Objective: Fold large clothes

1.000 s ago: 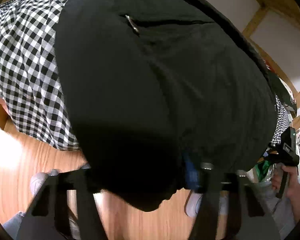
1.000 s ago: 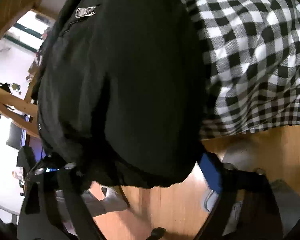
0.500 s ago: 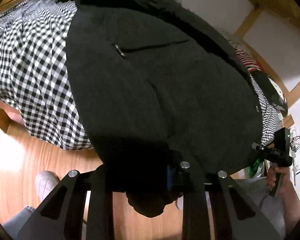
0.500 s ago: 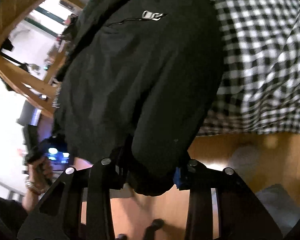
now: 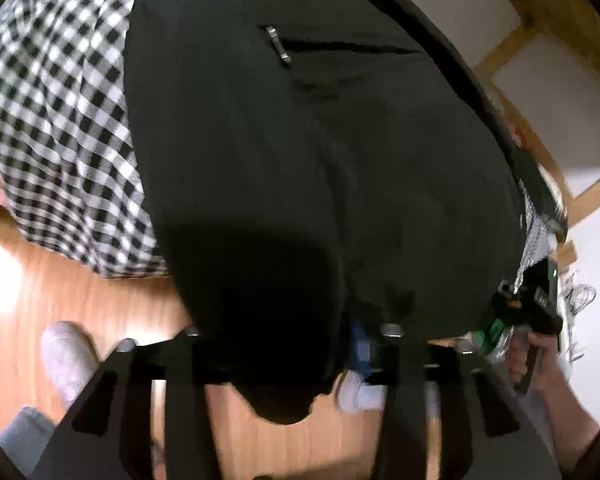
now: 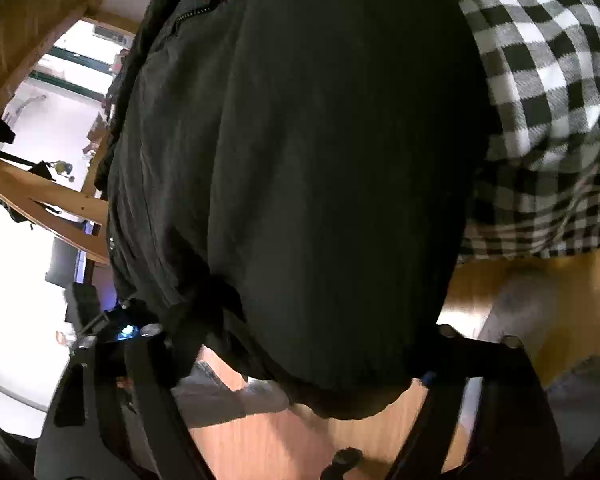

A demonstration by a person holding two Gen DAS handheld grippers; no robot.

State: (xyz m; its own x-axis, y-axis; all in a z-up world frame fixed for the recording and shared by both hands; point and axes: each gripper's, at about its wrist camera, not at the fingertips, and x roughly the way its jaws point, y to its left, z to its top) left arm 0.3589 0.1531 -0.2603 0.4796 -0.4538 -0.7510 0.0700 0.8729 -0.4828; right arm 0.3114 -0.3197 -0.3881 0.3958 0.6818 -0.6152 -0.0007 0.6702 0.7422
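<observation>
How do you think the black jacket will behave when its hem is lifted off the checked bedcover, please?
The black jacket will probably flop, since its hem already droops over the bed edge. It looks padded, so likely bulky yet light. Its smooth shell may slip across the checked bedcover.

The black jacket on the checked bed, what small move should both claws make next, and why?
Probably close both claws on the hem. The black jacket hangs over the edge of the checked cover, its hem between the fingers of the left claw and right claw, whose jaws are opening.

Dim, motion-blurred fisheye views; glare on the wooden floor (image 5: 4,280); blown-out window (image 6: 16,248); dark vignetted corners.
</observation>
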